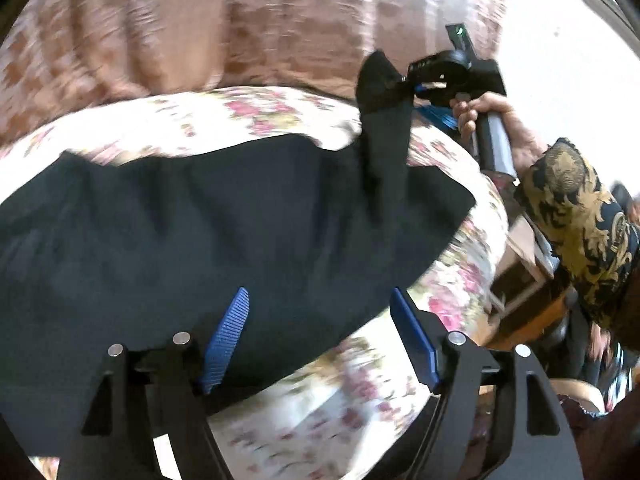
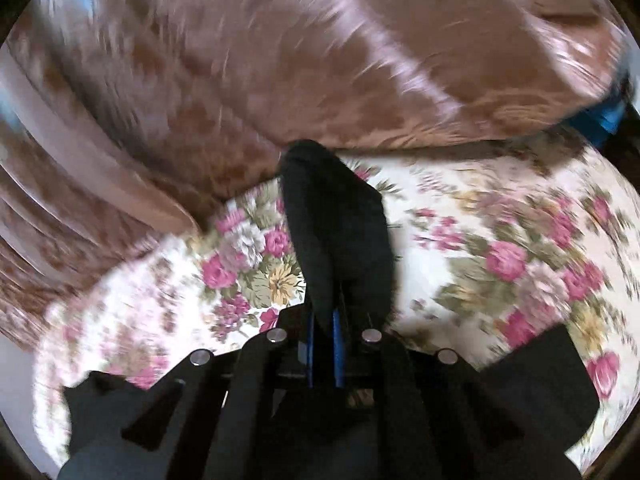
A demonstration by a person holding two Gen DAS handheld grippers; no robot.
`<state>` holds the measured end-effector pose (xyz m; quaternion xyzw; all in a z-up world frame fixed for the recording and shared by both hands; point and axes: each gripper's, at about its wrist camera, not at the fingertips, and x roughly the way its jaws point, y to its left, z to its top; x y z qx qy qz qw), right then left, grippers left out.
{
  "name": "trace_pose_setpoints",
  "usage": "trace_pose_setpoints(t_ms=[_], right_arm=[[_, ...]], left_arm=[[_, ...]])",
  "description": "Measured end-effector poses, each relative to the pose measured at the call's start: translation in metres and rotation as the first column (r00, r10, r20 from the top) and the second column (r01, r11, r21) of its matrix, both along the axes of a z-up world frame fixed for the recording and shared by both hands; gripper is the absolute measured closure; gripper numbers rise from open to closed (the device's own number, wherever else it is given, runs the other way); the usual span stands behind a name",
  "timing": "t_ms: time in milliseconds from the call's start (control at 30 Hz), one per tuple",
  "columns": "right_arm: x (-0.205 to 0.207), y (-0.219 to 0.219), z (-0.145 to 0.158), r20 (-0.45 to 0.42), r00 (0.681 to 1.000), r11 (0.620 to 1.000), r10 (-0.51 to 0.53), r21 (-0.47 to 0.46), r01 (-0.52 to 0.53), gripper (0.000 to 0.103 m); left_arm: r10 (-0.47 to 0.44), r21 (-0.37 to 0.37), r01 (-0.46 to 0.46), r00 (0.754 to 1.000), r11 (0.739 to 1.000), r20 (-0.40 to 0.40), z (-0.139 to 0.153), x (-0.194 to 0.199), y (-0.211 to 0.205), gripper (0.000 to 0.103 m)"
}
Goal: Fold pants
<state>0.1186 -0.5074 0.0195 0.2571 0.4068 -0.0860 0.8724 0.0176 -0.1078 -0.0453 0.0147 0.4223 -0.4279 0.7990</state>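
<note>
The black pants [image 1: 200, 232] lie spread across a floral-covered bed [image 1: 280, 116]. My left gripper [image 1: 316, 308] is open just above the near edge of the pants, its blue pads [image 1: 228, 332] apart and holding nothing. My right gripper [image 1: 404, 84] is shut on a far part of the pants and lifts it into a peak above the bed. In the right wrist view the pinched black cloth [image 2: 336, 232] stands up between the closed blue pads [image 2: 338, 336], with more of the pants below the gripper [image 2: 324, 320].
A brown patterned curtain or cover [image 1: 200, 20] hangs behind the bed. To the right are the person's gold-and-black sleeve [image 1: 576, 216], a wooden piece of furniture [image 1: 524, 280] and a bright floor. The bed edge runs along the right side.
</note>
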Motion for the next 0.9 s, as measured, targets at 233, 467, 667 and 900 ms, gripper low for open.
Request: trace_pose_setpoints(t_ms=[233, 467, 667, 900], right_arm=[[-0.11, -0.045, -0.024, 0.025, 0.985, 0.979, -0.169, 0.12, 0.165, 0.097], [-0.163, -0.072, -0.103, -0.079, 0.962, 0.916, -0.26, 0.296, 0.271, 0.097], [-0.169, -0.087, -0.105, -0.037, 0.952, 0.893, -0.304, 0.337, 0.298, 0.072], [-0.162, -0.108, -0.09, -0.03, 0.954, 0.916, -0.3, 0.271, 0.296, 0.097]], left_arm=[[-0.098, 0.093, 0.096, 0.995, 0.991, 0.01, -0.016, -0.005, -0.056, 0.031], [-0.091, 0.206, 0.087, 0.996, 0.975, 0.007, -0.041, -0.004, -0.067, 0.059], [-0.091, 0.204, 0.085, 0.996, 0.975, 0.019, -0.038, -0.003, -0.068, 0.075], [-0.121, 0.18, 0.111, 0.992, 0.977, 0.047, -0.031, -0.004, -0.071, 0.098]])
